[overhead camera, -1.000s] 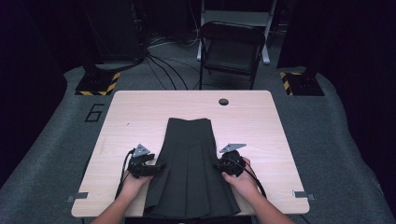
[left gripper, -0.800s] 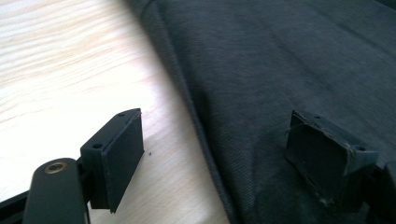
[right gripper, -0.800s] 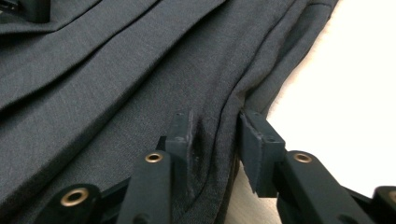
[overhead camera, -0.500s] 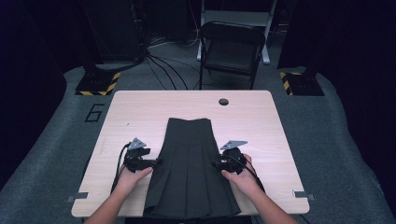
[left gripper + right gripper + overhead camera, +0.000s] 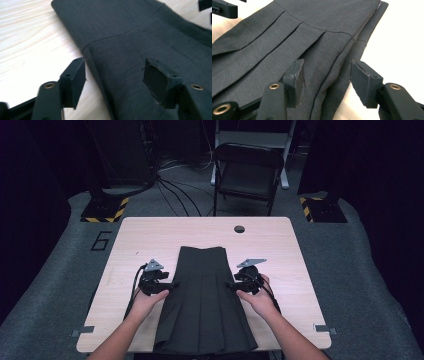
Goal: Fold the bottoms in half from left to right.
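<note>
1. A dark pleated skirt (image 5: pixel 202 305) lies flat on the table (image 5: pixel 150 232), waistband away from the person, hem at the near edge and just over it.
2. The left gripper (image 5: pixel 167 286) sits at the skirt's left edge, about halfway down its length, held in the person's left hand (image 5: pixel 145 299).
3. In the left gripper view the gripper (image 5: pixel 113 75) has its jaws apart, astride the edge of the skirt (image 5: pixel 140 42): one jaw over bare table (image 5: pixel 30 37), the other over cloth. They have just been closing, but the pads do not press on the cloth; the edge lies loose between them.
4. The right gripper (image 5: pixel 234 282) is at the skirt's right edge, level with the left one, in the right hand (image 5: pixel 257 297).
5. In the right gripper view that gripper (image 5: pixel 325 76) also stands open, its jaws having just been opening. The folded side edge of the skirt (image 5: pixel 294 32) runs between them, one jaw over the pleats, the other over pale table (image 5: pixel 402 45); neither pad pinches the cloth.
6. A small round hole (image 5: pixel 239 228) sits in the table beyond the waistband, and a folding chair (image 5: pixel 247 172) stands behind the table.
</note>
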Motion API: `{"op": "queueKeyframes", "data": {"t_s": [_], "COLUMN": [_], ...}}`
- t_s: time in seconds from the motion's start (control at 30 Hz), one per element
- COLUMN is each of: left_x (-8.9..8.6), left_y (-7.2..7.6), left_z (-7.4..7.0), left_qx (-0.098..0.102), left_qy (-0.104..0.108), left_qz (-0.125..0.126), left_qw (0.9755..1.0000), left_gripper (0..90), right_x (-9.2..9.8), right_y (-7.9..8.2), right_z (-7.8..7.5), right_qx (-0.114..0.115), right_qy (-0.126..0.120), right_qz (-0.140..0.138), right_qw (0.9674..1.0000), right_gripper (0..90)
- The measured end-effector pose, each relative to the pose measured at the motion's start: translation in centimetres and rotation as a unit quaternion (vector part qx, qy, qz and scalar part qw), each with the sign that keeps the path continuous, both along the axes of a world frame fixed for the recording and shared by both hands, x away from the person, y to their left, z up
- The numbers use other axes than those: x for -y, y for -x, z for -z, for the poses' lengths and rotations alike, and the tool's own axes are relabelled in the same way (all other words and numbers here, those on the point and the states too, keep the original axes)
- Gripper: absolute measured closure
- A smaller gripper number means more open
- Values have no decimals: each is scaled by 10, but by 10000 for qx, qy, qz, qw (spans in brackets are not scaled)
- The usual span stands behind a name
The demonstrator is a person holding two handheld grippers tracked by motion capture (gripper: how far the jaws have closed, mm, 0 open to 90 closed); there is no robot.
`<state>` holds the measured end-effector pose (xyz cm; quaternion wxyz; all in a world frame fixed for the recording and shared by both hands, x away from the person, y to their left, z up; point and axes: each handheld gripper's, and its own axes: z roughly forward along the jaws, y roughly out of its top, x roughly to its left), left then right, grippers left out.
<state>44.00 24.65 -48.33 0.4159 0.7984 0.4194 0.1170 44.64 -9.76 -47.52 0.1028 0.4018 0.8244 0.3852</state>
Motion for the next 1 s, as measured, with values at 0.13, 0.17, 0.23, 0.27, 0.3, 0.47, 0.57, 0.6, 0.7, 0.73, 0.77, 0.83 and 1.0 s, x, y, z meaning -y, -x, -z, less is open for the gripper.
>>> {"op": "queueKeyframes", "data": {"t_s": [0.13, 0.17, 0.23, 0.27, 0.3, 0.47, 0.57, 0.6, 0.7, 0.73, 0.77, 0.83, 1.0], "left_x": [9, 10, 13, 14, 14, 17, 19, 19, 19, 20, 19, 20, 19], "left_y": [-8, -9, -12, -13, -14, -21, -25, -26, -29, -29, -30, -31, -32], "left_z": [1, 1, 3, 4, 4, 12, 15, 17, 19, 20, 20, 22, 24], "left_qx": [-10, -7, 64, 105, 106, 62, 102, 136, 95, 71, 76, 81, 72], "left_qy": [-84, -86, -71, -101, -133, -48, -23, -9, 36, 56, 9, 54, -60], "left_qz": [-2, 20, 0, -14, -6, -163, -234, -282, -311, -358, -318, -353, -260], "left_qw": [10000, 10000, 10000, 9999, 9999, 9998, 9997, 9995, 9995, 9993, 9995, 9993, 9996], "left_gripper": [413, 413, 416, 418, 421, 432, 429, 430, 439, 440, 441, 440, 436], "right_x": [-6, -7, -9, -10, -10, -15, -18, -19, -22, -23, -23, -25, -28], "right_y": [-4, -6, -9, -10, -12, -17, -20, -20, -24, -24, -25, -26, -28], "right_z": [0, -1, -1, -1, 0, 3, 9, 11, 15, 16, 16, 18, 22], "right_qx": [31, 33, 51, 13, 36, 55, 70, 36, 67, 74, 75, 80, 99], "right_qy": [61, 70, 36, 33, 45, 94, 194, 240, 302, 305, 312, 349, 403], "right_qz": [20, 15, -15, -1, -13, 6, -26, 14, 24, 19, 20, 4, -60], "right_qw": [10000, 10000, 10000, 10000, 10000, 9999, 9998, 9997, 9995, 9995, 9995, 9994, 9991], "right_gripper": [441, 436, 426, 420, 410, 375, 364, 365, 390, 396, 406, 418, 420]}}
